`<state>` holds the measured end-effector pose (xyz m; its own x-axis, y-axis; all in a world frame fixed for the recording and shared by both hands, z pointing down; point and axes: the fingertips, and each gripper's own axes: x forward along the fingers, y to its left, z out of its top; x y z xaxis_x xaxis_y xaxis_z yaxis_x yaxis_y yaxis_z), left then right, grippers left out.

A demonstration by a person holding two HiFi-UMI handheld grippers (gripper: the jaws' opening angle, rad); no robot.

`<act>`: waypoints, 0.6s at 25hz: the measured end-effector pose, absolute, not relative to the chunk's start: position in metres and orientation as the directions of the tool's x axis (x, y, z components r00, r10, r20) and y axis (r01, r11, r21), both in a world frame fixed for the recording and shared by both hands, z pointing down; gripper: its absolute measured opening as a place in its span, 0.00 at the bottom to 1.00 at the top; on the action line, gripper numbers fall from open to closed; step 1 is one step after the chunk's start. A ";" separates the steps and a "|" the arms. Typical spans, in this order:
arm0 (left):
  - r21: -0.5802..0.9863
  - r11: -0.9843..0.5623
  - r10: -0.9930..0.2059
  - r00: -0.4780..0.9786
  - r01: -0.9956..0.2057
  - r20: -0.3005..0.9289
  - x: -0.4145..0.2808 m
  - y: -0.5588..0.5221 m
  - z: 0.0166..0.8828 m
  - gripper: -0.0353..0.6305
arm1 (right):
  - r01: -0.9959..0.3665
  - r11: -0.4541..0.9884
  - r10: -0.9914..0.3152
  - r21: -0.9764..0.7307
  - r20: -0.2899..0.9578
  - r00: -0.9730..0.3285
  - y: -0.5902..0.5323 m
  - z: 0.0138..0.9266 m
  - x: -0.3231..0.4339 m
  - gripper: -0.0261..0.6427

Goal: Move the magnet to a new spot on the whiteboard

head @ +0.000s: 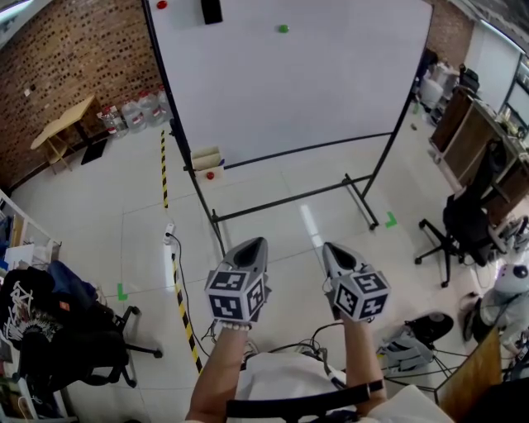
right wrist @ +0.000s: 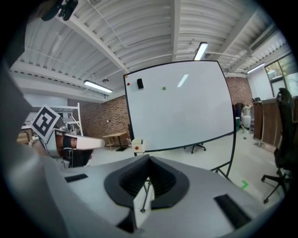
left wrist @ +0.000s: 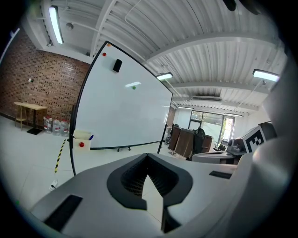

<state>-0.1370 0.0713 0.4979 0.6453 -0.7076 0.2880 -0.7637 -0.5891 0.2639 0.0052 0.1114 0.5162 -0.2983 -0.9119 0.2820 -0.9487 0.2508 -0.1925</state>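
A small green magnet (head: 283,29) sticks near the top middle of the whiteboard (head: 314,91); it also shows in the left gripper view (left wrist: 134,87) and the right gripper view (right wrist: 164,88). A red magnet (head: 161,4) and a black eraser (head: 212,10) sit at the board's top left. My left gripper (head: 252,242) and right gripper (head: 331,246) are held side by side low in the head view, well short of the board. Both are shut with nothing between the jaws (left wrist: 148,157) (right wrist: 149,158).
A cream pen box (head: 207,161) with a red dot hangs at the board's lower left. The board's black stand feet (head: 364,202) reach toward me. Yellow-black floor tape (head: 183,310), cables, office chairs (head: 463,227) at right and a chair with clothes (head: 58,322) at left.
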 end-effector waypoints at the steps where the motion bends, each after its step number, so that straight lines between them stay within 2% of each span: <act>1: 0.264 -0.590 -0.706 0.646 -0.763 0.289 -0.137 0.070 0.498 0.05 | -0.949 0.249 -0.912 -0.192 0.282 -0.297 0.110 0.516 0.005 0.04; 15: 0.272 -0.596 -0.698 0.655 -0.755 0.290 -0.140 0.052 0.500 0.05 | -0.953 0.237 -0.912 -0.186 0.295 -0.284 0.093 0.520 0.002 0.04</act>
